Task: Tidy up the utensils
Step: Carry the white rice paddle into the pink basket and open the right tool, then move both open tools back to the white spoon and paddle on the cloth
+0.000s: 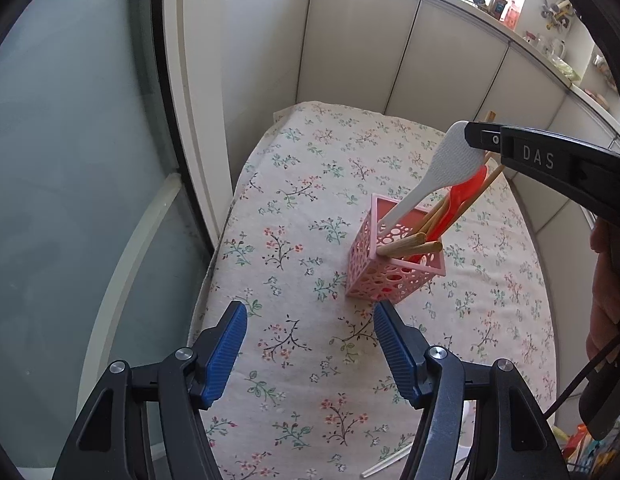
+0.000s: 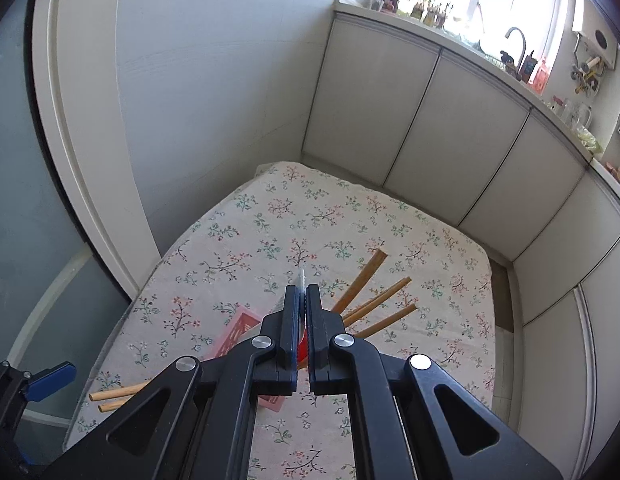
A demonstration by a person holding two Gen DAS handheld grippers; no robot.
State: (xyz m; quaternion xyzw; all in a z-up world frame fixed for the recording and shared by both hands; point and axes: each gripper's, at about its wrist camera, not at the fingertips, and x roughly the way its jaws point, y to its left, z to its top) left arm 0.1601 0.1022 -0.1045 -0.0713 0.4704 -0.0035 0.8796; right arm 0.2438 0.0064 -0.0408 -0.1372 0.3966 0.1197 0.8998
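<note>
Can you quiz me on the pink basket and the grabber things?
1. True or false: the right gripper pinches the white rice paddle.
2. What is between the left gripper fingers? A) a chopstick B) nothing C) a red spoon
3. Fill in: the chopsticks stand in the pink ____.

Key: 1 true; 2 B; 3 basket.

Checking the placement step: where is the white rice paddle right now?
In the left wrist view the white rice paddle stands tilted in the pink holder, head pinched by the right gripper, beside the red spoon and wooden chopsticks.
</note>
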